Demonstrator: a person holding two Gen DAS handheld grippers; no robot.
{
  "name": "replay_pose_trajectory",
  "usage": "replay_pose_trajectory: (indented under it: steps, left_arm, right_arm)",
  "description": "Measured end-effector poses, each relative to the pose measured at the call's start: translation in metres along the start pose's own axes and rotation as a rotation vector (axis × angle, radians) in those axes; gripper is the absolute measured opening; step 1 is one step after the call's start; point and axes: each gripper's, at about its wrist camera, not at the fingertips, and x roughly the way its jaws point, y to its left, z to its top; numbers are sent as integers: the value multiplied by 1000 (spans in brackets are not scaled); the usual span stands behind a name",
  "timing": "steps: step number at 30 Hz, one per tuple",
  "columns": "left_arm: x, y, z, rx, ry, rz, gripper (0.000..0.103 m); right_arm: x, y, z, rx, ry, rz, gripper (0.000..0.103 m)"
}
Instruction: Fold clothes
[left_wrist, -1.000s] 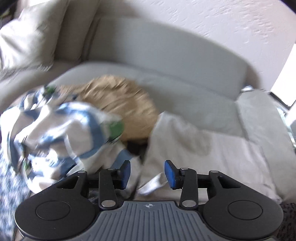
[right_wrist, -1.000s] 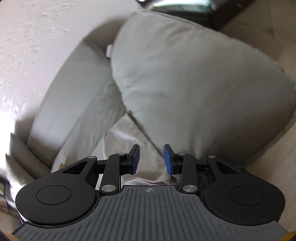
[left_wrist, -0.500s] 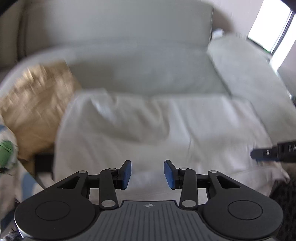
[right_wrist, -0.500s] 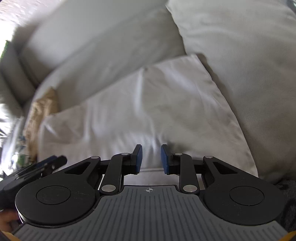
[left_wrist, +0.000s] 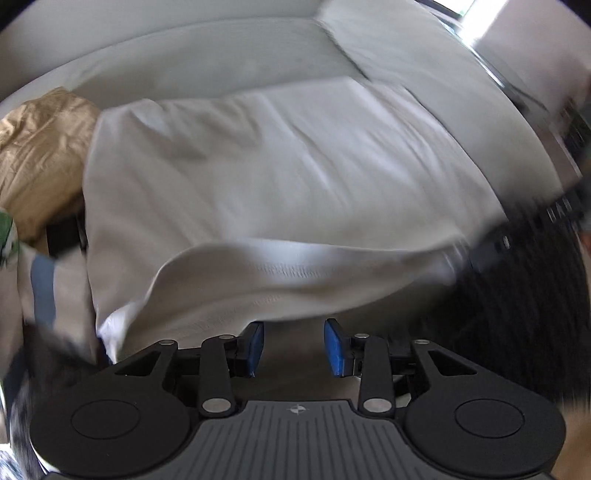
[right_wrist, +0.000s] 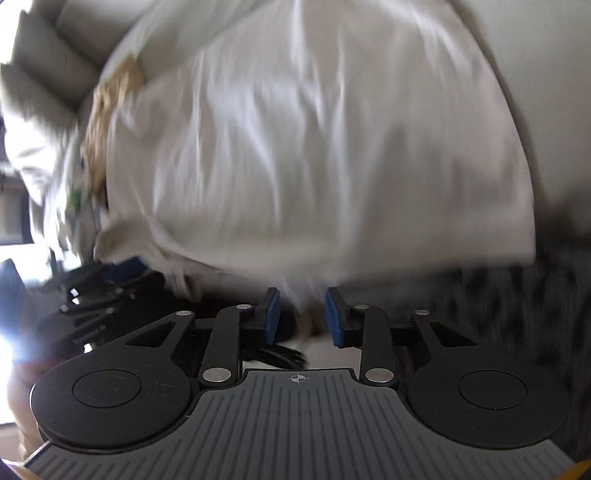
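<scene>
A wide white cotton garment (left_wrist: 280, 177) lies spread flat across the seat of the grey upholstered sofa (left_wrist: 229, 48), its near hem rumpled at the front edge. The left hand-held gripper (left_wrist: 293, 347) hangs just before that hem, blue pads spread, holding nothing. The right hand-held gripper (right_wrist: 301, 314) is likewise spread at the hem (blurred here). A crumpled tan cloth (left_wrist: 40, 147) sits beside the garment's left edge.

Motion blur smears your right wrist view: the white garment (right_wrist: 314, 147) shows only streaked folds, its near hem indistinct. The tan cloth (left_wrist: 40, 155) is partly hidden under the garment's left edge. Your right gripper (left_wrist: 554, 218) is a blurred dark shape at far right.
</scene>
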Motion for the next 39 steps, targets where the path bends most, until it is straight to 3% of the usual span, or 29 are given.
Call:
replay_pose_trajectory:
  steps: [2, 5, 11, 13, 15, 19, 20, 22, 25, 30, 33, 39]
  left_arm:
    - [-12, -5, -11, 13, -29, -12, 34]
    - [-27, -2, -13, -62, -131, -28, 35]
    - [-14, -3, 3, -246, -318, 77, 38]
    - [5, -9, 7, -237, -285, 133, 37]
    - [23, -13, 6, -218, -185, 162, 37]
    - [18, -17, -8, -139, -76, 78, 36]
    - [10, -12, -9, -151, -81, 44, 36]
    - [-11, 4, -2, -190, -141, 31, 37]
    - [-44, 30, 17, -295, -257, 71, 45]
    - [-78, 67, 52, -462, -378, 38, 50]
    - [-77, 74, 68, -476, -395, 80, 52]
    - [-48, 99, 91, -517, -384, 99, 52]
  right_arm:
    - [-8, 3, -12, -21, -16, -7, 39]
    - [-20, 8, -29, -53, -40, -16, 40]
    - [-17, 28, -35, -64, -199, -3, 41]
    - [-7, 32, -32, -77, -247, -3, 42]
    - [11, 31, -31, -62, -243, -80, 43]
    - [20, 36, -44, -139, -104, -139, 48]
    - [17, 35, -47, -127, -36, -126, 48]
    - [-3, 34, -48, -126, -28, -54, 47]
    - [-50, 35, -33, -95, -173, -21, 49]
    - [-115, 37, -1, -19, -377, 28, 56]
    - [-134, 38, 15, -30, -423, 31, 61]
    - [-108, 28, 62, 51, -441, -1, 61]
